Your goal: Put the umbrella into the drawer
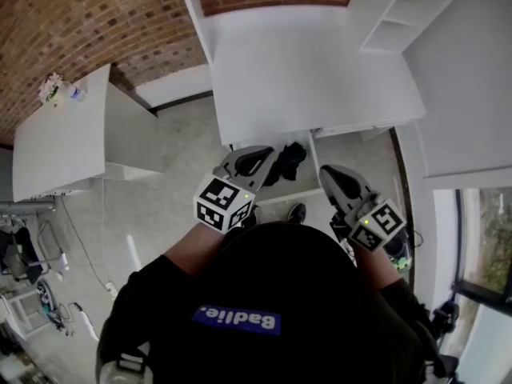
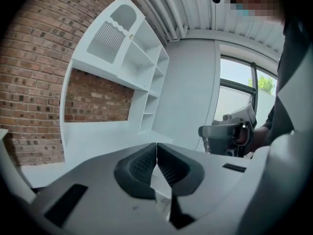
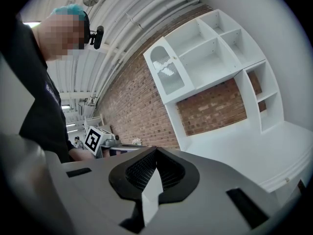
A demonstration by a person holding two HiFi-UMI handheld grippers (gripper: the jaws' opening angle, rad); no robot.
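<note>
The person [image 1: 272, 294] reaches both forearms forward, side by side, each hand carrying one gripper: two in total. The left gripper [image 1: 260, 157] points ahead, jaws closed together with nothing between them. The right gripper [image 1: 330, 174] is in the same condition: jaws shut, empty. Just beyond the tips is one open drawer [image 1: 278, 194] containing one black umbrella [image 1: 288, 160]. The drawer extends from under one white desk [image 1: 312, 70], which carries one shelf unit [image 1: 400, 14] against the brick wall [image 1: 96, 30].
</note>
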